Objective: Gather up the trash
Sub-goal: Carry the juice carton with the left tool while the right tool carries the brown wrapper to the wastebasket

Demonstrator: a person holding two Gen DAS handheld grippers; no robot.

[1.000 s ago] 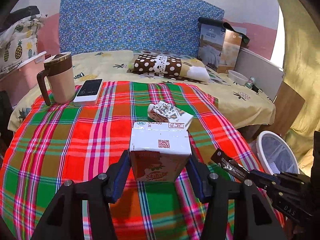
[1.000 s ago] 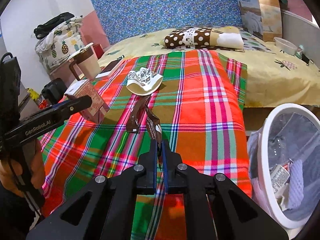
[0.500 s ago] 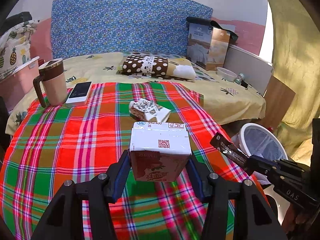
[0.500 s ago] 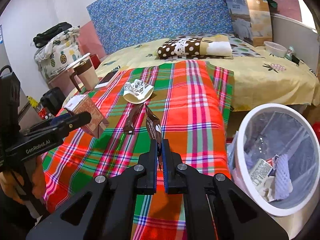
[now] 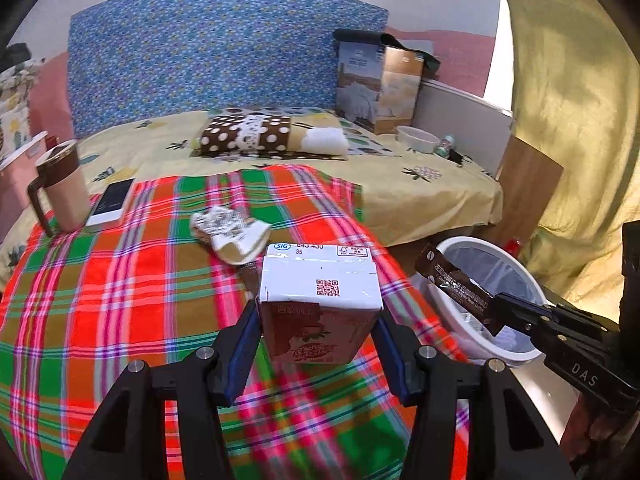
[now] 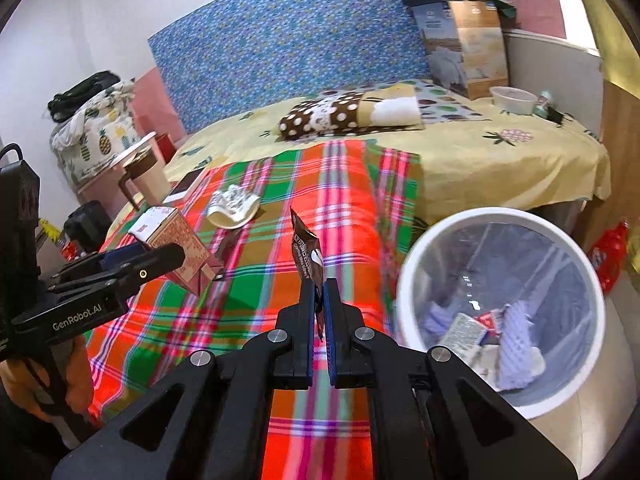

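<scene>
Trash in hand: a drink carton sits between the left tool's blue pads, both pads pressed on its side faces, jaws wide to fit it; white top flap with the QR code faces the camera, long axis running away from the tool, tipped up over the plaid blanket. Right tool is closed tight on the lower end of a brown sachet; the sachet stands up out of the fingertips, long axis in line with the fingers, free end pointing up and away. In the left wrist view that sachet slants up-left from the right tool, hanging above the near rim of the white bin. Bin stands on the floor just beside the bed edge, with scraps already inside. A crumpled paper cup lies on its side on the blanket, beyond the carton. Mug and phone sit at the blanket's far left corner, touching or nearly so. Polka-dot pillow lies farther back on the yellow sheet.
</scene>
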